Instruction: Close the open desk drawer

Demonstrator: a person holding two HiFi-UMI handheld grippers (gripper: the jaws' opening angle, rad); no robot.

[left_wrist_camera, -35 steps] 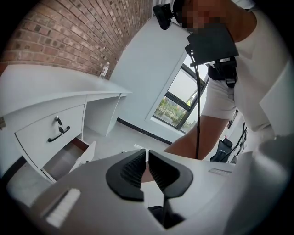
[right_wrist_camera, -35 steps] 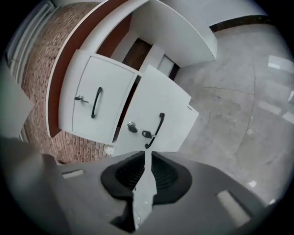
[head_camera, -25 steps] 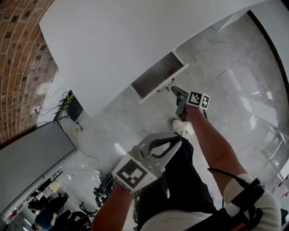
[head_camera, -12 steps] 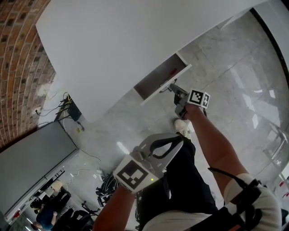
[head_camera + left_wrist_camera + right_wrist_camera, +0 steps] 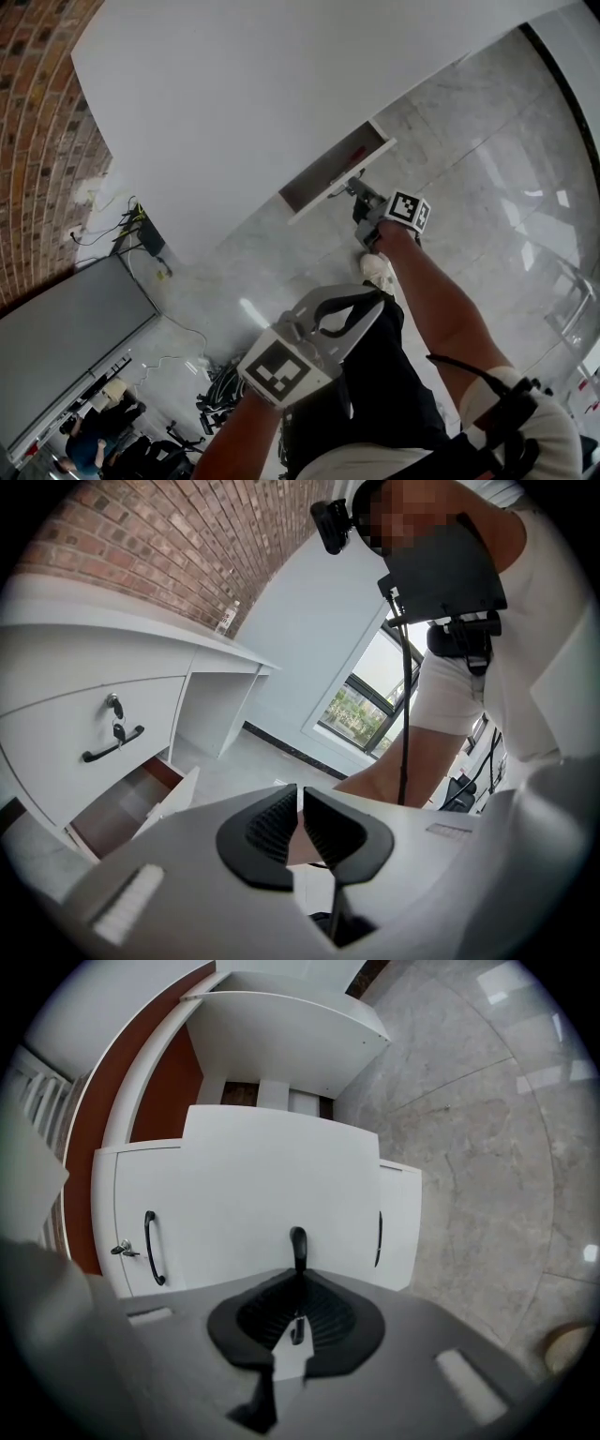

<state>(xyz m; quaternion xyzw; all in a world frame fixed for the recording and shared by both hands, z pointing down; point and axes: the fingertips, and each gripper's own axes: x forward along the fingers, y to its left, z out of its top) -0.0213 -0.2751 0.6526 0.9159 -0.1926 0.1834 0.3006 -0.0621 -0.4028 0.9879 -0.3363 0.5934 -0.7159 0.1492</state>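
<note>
While the person stands over it, the brick wall (image 5: 37,112) runs down the far left, and the white desk (image 5: 234,94) fills the upper middle. The drawer (image 5: 328,173) sits under the desk's near edge, right of middle. It is part way out, and its grey inside shows behind the white front.

Close to the person's waist, the left claw (image 5: 301,803) hangs in the air, well apart from the desk. Its black pads stand almost together with only a thin slit between them, and they hold nothing.

To the right and farther out, the right claw (image 5: 297,1283) is at the drawer's front. Its pads are closed on the black handle (image 5: 298,1241), which rises out of them against the white panel. In the right gripper view, a second front left of that one carries its own handle, with a key (image 5: 122,1249) beside it.

A pale shoe (image 5: 377,270) stands just near of the right claw, and the glossy marble floor (image 5: 487,141) spreads away to the right.
</note>
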